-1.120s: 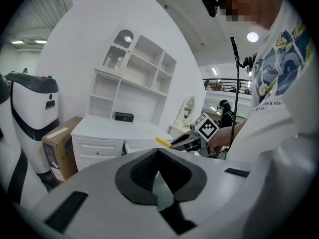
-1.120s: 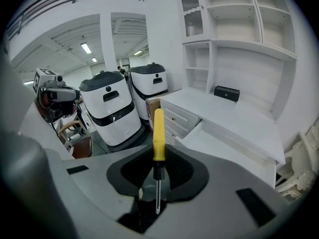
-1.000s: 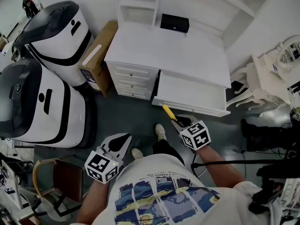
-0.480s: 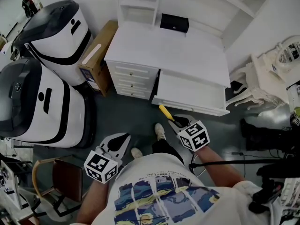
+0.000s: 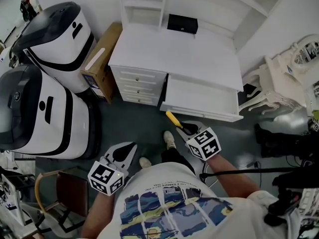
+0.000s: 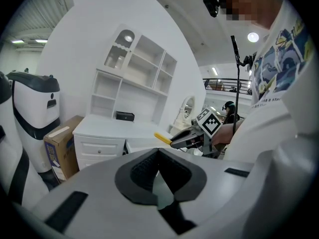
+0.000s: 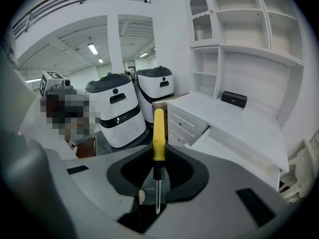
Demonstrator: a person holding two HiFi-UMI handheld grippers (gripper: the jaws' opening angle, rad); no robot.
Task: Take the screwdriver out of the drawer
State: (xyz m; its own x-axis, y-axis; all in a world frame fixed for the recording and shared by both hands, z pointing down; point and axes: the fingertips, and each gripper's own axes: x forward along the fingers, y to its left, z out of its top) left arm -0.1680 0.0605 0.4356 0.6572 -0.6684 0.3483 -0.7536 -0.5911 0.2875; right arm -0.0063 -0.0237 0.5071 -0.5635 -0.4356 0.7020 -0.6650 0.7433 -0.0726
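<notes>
My right gripper [image 5: 185, 128] is shut on a yellow-handled screwdriver [image 5: 173, 118], with the handle sticking out past the jaws toward the desk. In the right gripper view the screwdriver [image 7: 158, 133] stands upright between the pads and its thin metal shaft points back at the camera. It hangs over the floor just in front of the pulled-out white drawer [image 5: 199, 99]. My left gripper [image 5: 123, 155] hovers lower left over the floor, shut and holding nothing. The left gripper view shows the right gripper [image 6: 192, 137] with the screwdriver [image 6: 162, 136].
The white desk [image 5: 174, 49] carries a small black box [image 5: 182, 23] and has a stack of small drawers [image 5: 137, 86]. Two large white-and-black machines [image 5: 45, 83] and a cardboard box [image 5: 99, 59] stand at left. An ornate white chair [image 5: 276, 86] is at right, a brown chair [image 5: 65, 190] lower left.
The right gripper with the screwdriver has drifted slightly up and left in the head view. The left gripper has stayed where it was.
</notes>
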